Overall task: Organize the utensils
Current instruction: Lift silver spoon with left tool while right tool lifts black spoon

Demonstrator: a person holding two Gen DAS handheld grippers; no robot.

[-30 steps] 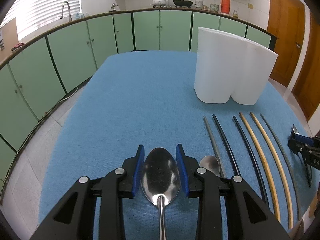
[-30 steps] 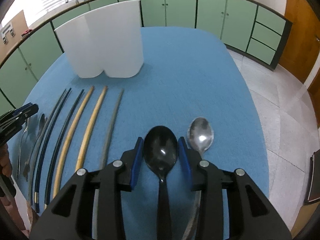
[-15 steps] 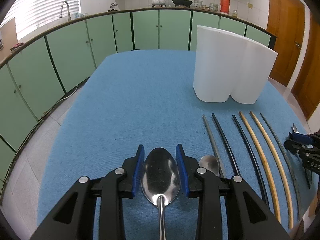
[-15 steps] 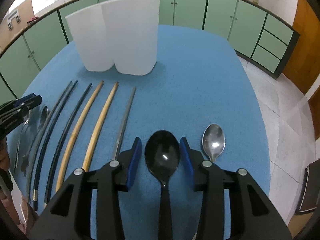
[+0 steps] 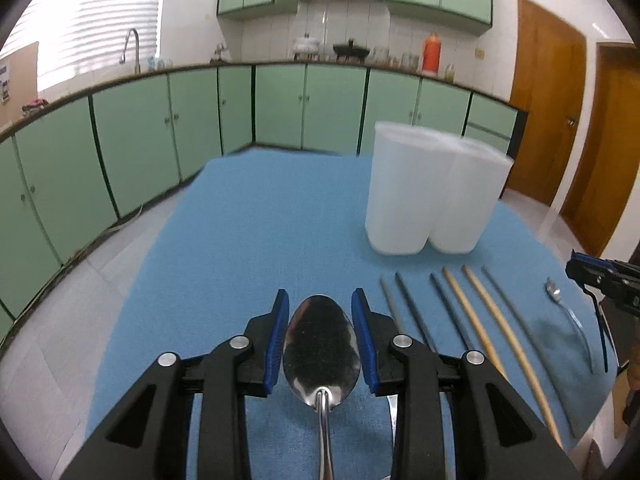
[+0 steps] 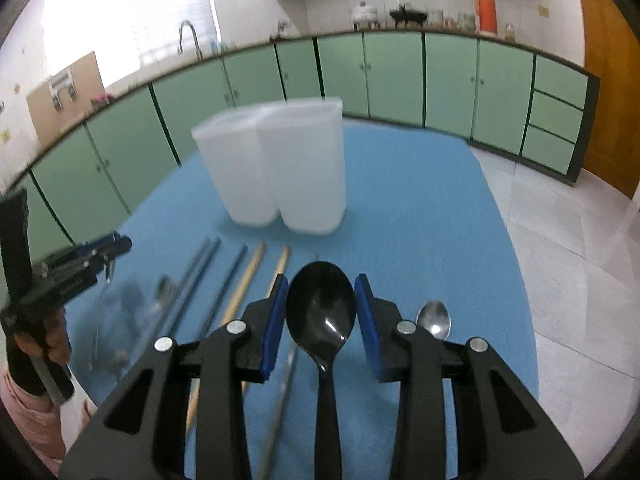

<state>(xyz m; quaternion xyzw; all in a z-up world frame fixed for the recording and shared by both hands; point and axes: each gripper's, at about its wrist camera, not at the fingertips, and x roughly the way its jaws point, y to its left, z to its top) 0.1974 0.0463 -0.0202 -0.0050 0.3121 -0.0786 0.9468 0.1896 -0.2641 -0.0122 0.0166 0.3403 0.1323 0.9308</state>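
Observation:
My left gripper [image 5: 321, 336] is shut on a large silver spoon [image 5: 321, 354], lifted above the blue table. My right gripper [image 6: 321, 310] is shut on a black spoon [image 6: 321, 308], also lifted. A white two-compartment utensil holder [image 5: 432, 192] stands ahead on the cloth; it also shows in the right wrist view [image 6: 280, 168]. Several chopsticks [image 5: 476, 312] lie in a row before it, dark, wooden and grey. A small silver spoon [image 6: 434, 318] lies right of the chopsticks, and it shows in the left wrist view [image 5: 566, 312].
The blue tablecloth [image 5: 248, 232] covers the table; its edges drop to tiled floor on both sides. Green kitchen cabinets [image 5: 200, 120] ring the room. The other gripper appears at each view's edge [image 5: 604, 280] [image 6: 76, 264]. Another spoon [image 6: 160, 292] lies blurred left of the chopsticks.
Both grippers have risen and tilted up with their spoons, so the holder sits lower and farther in view. The views are blurred by motion.

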